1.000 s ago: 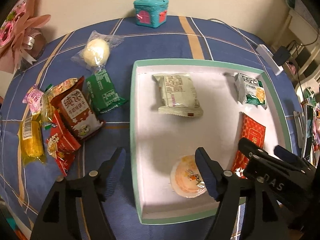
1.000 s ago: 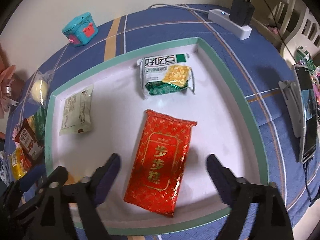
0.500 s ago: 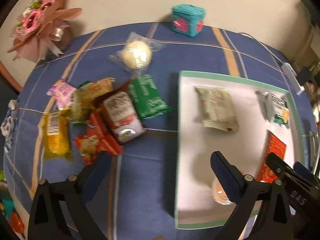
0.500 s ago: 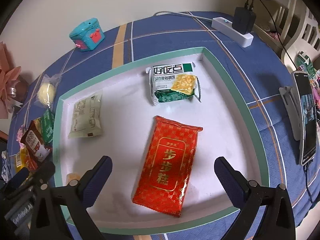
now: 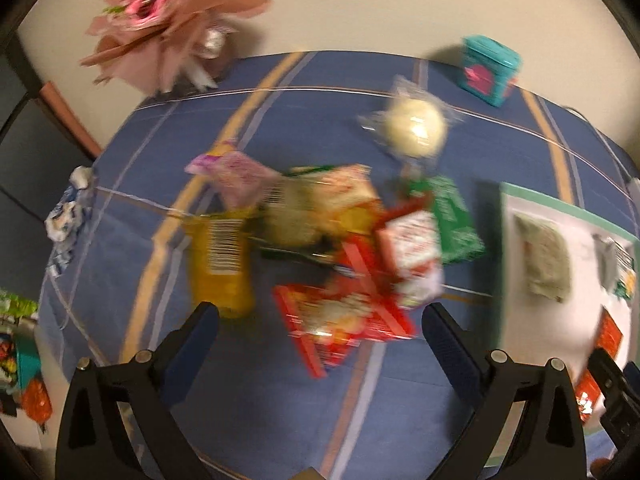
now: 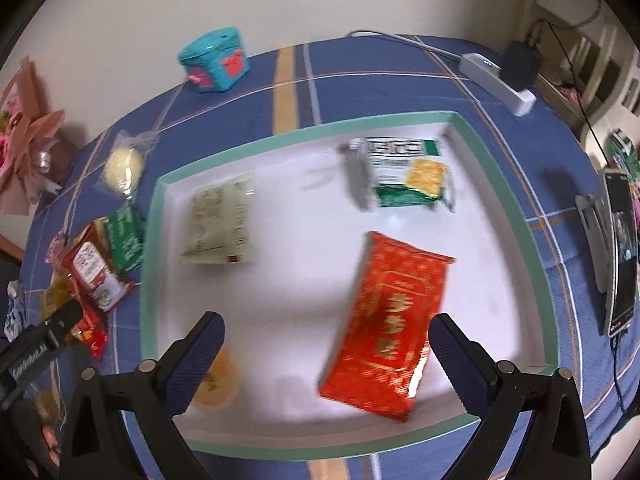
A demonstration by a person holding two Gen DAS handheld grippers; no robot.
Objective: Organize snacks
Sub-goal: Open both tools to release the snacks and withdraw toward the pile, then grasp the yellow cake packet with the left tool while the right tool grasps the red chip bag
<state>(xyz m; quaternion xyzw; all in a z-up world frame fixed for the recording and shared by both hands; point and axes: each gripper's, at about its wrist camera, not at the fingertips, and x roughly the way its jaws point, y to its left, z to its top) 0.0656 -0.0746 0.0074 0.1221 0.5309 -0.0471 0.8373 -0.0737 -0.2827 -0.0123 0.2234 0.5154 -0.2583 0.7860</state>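
A white tray with a green rim [image 6: 514, 216] holds a red gold-printed packet [image 6: 390, 330], a green cracker packet [image 6: 408, 174], a pale packet [image 6: 220, 220] and an orange jelly cup [image 6: 218, 380]. My right gripper [image 6: 324, 344] is open and empty above the tray's near part. My left gripper [image 5: 320, 332] is open and empty over a pile of loose snacks left of the tray [image 5: 506, 248]: a red packet [image 5: 340, 324], a red-white packet [image 5: 408, 248], a yellow packet [image 5: 220, 260], a green packet [image 5: 454, 220] and a round bun in clear wrap [image 5: 414, 128]. The left wrist view is blurred.
A teal tin [image 6: 214, 60] stands at the back of the blue round table [image 5: 260, 392]. A pink bouquet [image 5: 168, 12] is at the back left. A power strip [image 6: 496, 78] and a phone on a stand [image 6: 620, 256] lie to the right of the tray.
My left gripper has swung left from the tray to above the snack pile. My right gripper has drawn back slightly and shifted left over the tray. Both stay open.
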